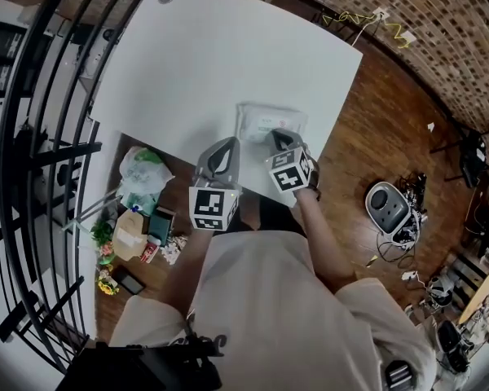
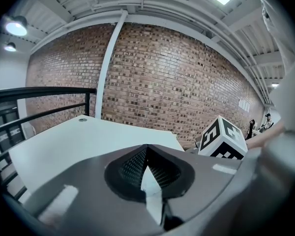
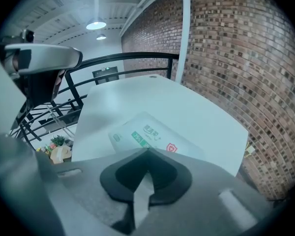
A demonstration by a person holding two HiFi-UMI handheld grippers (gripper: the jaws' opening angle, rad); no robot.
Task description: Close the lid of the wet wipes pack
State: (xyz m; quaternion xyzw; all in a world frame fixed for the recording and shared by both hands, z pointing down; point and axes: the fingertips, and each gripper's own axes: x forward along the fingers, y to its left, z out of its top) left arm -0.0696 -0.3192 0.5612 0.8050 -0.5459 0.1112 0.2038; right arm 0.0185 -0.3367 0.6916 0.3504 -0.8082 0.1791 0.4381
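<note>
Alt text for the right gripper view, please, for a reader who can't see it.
A wet wipes pack lies flat on a white table, just beyond the right gripper, whose tongs are shut and empty. A black railing runs behind the table, and a brick wall rises at the right.

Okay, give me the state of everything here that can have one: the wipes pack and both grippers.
wet wipes pack: lying flat on the white table; cannot tell if its lid is open or closed.
left hand-held gripper: jaws together, nothing between them, at the table's near edge.
right hand-held gripper: jaws together, nothing between them, at the pack's near edge; cannot tell if it touches.
</note>
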